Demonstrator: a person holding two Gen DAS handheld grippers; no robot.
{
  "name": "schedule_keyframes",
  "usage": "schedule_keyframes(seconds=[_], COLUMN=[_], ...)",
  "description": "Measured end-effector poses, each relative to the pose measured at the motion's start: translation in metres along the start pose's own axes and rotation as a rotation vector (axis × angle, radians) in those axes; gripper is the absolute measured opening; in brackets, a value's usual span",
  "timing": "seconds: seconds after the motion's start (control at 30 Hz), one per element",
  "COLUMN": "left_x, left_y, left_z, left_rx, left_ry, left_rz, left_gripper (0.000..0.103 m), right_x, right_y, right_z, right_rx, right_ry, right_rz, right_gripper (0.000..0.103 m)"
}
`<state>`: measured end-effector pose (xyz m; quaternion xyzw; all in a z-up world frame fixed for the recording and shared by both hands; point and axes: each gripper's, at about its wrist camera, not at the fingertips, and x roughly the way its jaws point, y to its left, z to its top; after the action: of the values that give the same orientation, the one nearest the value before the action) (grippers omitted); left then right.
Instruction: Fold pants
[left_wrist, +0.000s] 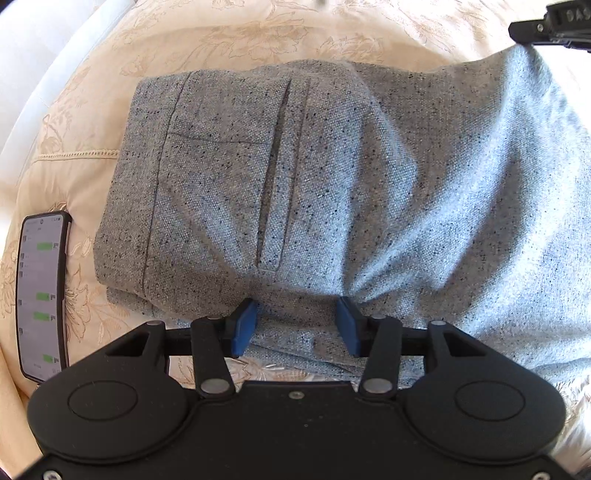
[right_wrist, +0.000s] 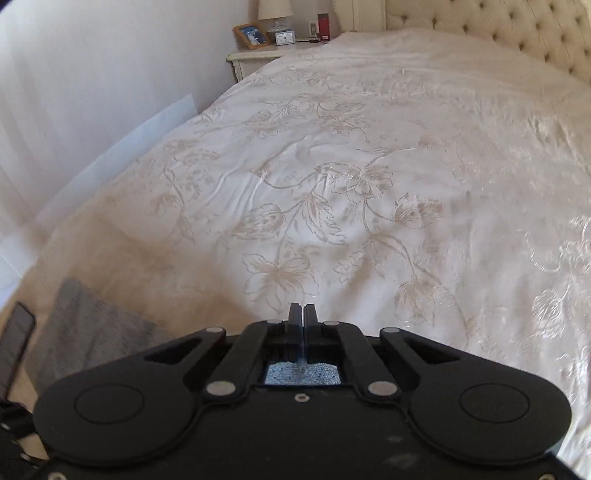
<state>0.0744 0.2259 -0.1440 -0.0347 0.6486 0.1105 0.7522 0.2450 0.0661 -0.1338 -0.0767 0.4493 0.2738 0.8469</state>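
Grey speckled pants (left_wrist: 314, 177) lie partly folded on the cream bedspread (left_wrist: 258, 33), waistband and pocket to the left. My left gripper (left_wrist: 297, 325) is open, its blue pads (left_wrist: 243, 326) resting on the near edge of the pants. My right gripper (right_wrist: 303, 317) is shut; grey fabric (right_wrist: 301, 373) shows just behind its closed fingers, so it holds the pants' fabric. Part of the right gripper also shows in the left wrist view (left_wrist: 554, 22) at the top right, by the raised pants edge. A folded corner of the pants (right_wrist: 92, 332) shows low left in the right wrist view.
A phone (left_wrist: 42, 295) with a lit screen lies on the bed left of the pants; it also shows in the right wrist view (right_wrist: 16, 339). The floral bedspread (right_wrist: 369, 184) stretches ahead to a tufted headboard (right_wrist: 535, 33). A nightstand (right_wrist: 258, 55) with a lamp, frame and clock stands far back.
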Motion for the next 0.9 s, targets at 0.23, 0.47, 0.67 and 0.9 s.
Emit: schedule_keyframes(seconds=[0.23,0.47,0.67,0.9], left_x=[-0.027,-0.031,-0.008,-0.044], left_y=[0.014,0.021,0.045,0.008], left_z=[0.007,0.027,0.005,0.004], left_rx=[-0.024,-0.026,0.017,0.088], left_ry=[-0.027,-0.126,-0.041,-0.188], left_rz=[-0.056,0.046,0.062,0.026], left_gripper=[0.048,0.055,0.060,0.053], right_x=[-0.027,-0.023,-0.049,-0.084], right_y=[-0.021,0.003,0.034,0.038], right_z=[-0.004,-0.078,-0.164,-0.155], right_rx=[0.145,0.125,0.037,0.136], right_ry=[-0.053,0.169,0.404,0.234], right_rz=[-0.061,-0.044,0.061,0.019], right_gripper=[0.030,0.029,0.030,0.030])
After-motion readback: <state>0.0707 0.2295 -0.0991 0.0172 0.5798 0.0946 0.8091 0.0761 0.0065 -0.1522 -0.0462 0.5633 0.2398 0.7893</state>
